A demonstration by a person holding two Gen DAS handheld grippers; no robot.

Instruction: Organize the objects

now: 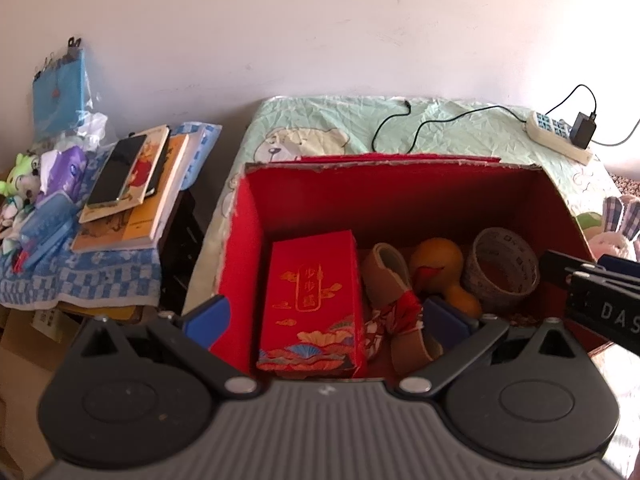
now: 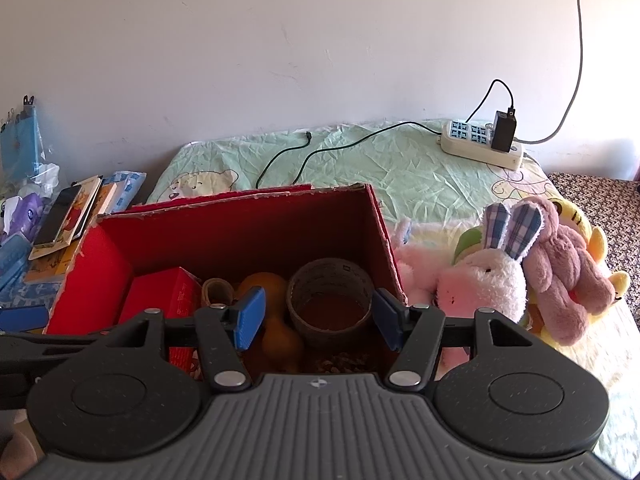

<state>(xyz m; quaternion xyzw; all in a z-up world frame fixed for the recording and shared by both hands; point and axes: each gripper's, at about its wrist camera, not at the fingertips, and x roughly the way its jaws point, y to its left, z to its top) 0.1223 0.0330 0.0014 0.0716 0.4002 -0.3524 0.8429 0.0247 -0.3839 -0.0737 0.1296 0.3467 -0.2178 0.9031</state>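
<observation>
Your left gripper [image 1: 326, 320] sits nearest the lens, blue pads spread wide and empty, poised over the near edge of the open red cardboard box [image 1: 240, 248]. Left pad is outside the box's left wall; right pad is over the interior.

Inside the box, left to right:
- red rectangular gift carton with gold lettering [image 1: 312, 300], standing against the left side
- tan leather strap looped and tied with red patterned cloth [image 1: 394, 300], just beside the carton
- orange gourd-shaped ornament [image 1: 440, 268], behind the strap
- brown roll of printed packing tape [image 1: 500, 268], on the right, opening tilted up

Your right gripper [image 2: 318, 320] hangs over the same box near its right end, pads moderately apart and gripping nothing; the tape roll [image 2: 330, 304] shows between them, lower down.

The box rests on a pale green crinkled bedsheet with a bear print [image 2: 380, 160]. Outside the box's right wall: pink-and-white plush rabbit with checked ears [image 2: 484, 280], touching a mauve plush bear [image 2: 560, 264].

Far edge of the sheet: white power strip [image 2: 480, 148] with a black charger [image 2: 503, 131] plugged in, its black cable [image 2: 340, 140] trailing across the sheet.

Left, on a blue checked cloth [image 1: 100, 276]: stacked books [image 1: 136, 200] with a dark phone [image 1: 116, 168] on top.
</observation>
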